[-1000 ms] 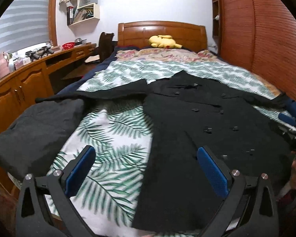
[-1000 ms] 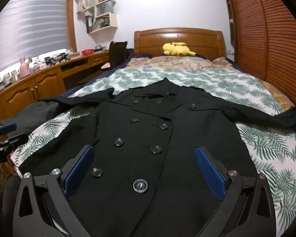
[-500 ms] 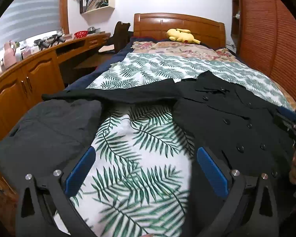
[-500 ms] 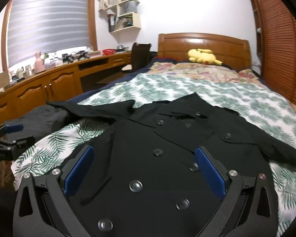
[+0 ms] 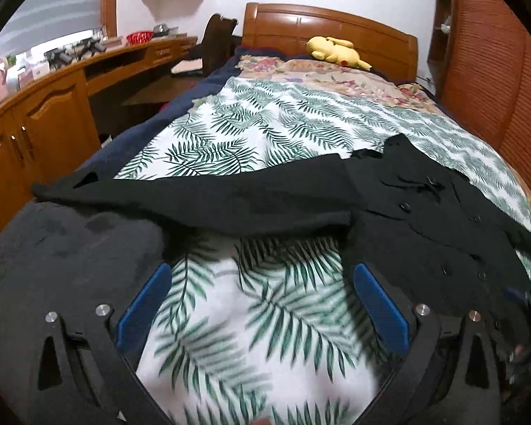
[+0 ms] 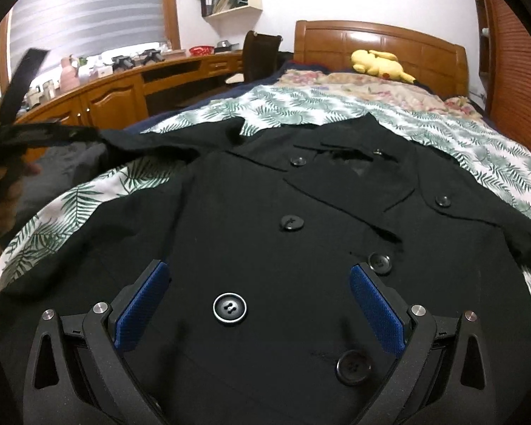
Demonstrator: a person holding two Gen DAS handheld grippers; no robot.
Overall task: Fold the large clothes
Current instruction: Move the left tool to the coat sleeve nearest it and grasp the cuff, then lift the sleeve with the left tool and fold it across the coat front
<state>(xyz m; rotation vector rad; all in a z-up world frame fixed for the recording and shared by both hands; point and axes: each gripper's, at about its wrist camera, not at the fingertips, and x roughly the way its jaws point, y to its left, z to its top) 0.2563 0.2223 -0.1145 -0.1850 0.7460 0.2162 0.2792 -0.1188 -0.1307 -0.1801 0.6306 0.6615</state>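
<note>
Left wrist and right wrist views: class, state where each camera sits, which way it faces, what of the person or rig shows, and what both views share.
Left wrist: sits on the left claw, low over the leaf-print bedspread, facing the headboard; its open blue fingers show, with the coat sleeve ahead.
Right wrist: sits on the right claw, above the black coat front, facing the headboard; its open fingers and a hand at the left edge show.
Shared: coat, bedspread, yellow plush toy, wooden headboard.
</note>
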